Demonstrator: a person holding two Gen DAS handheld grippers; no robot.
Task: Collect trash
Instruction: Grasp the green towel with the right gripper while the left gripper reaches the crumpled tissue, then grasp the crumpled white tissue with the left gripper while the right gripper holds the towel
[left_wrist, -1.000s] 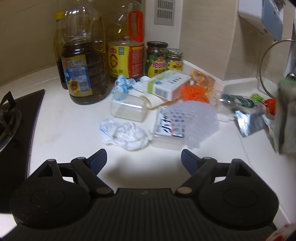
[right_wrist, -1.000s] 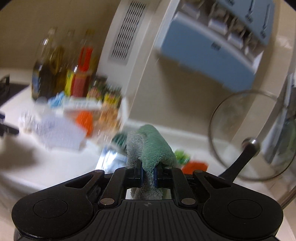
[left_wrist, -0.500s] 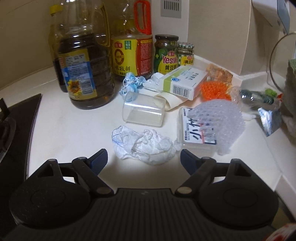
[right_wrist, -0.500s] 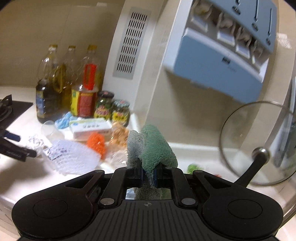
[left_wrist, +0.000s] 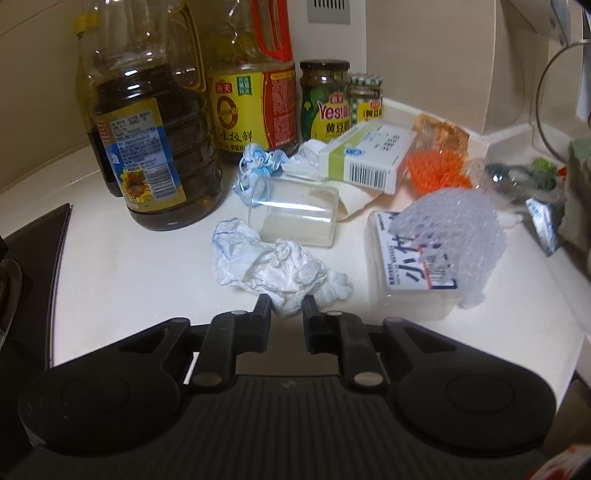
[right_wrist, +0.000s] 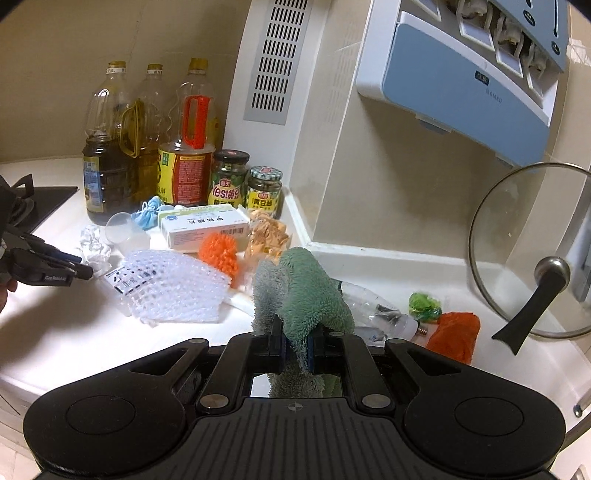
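Where the white desk (left_wrist: 122, 280) meets the left tongs (left_wrist: 287, 306), a crumpled white tissue (left_wrist: 273, 267) lies with its near edge pinched between the two black fingers, which are clenched on it; the rest of the wad spreads out beyond the fingertips, still resting on the desk. Just behind the tissue a clear cup (left_wrist: 295, 214) lies on its side, and to the right sits a plastic tub (left_wrist: 410, 273) half covered by bubble wrap (left_wrist: 454, 225). Farther back are a white box (left_wrist: 369, 158), an orange scrubber (left_wrist: 436, 170), oil bottles (left_wrist: 155, 147) and two jars (left_wrist: 325, 99). In the right wrist view, the right tongs (right_wrist: 295, 350) are clenched on a green cloth (right_wrist: 314, 299), held above the desk's right end, well apart from the tissue (right_wrist: 94, 240), where the left tongs (right_wrist: 79, 271) show at the left edge.
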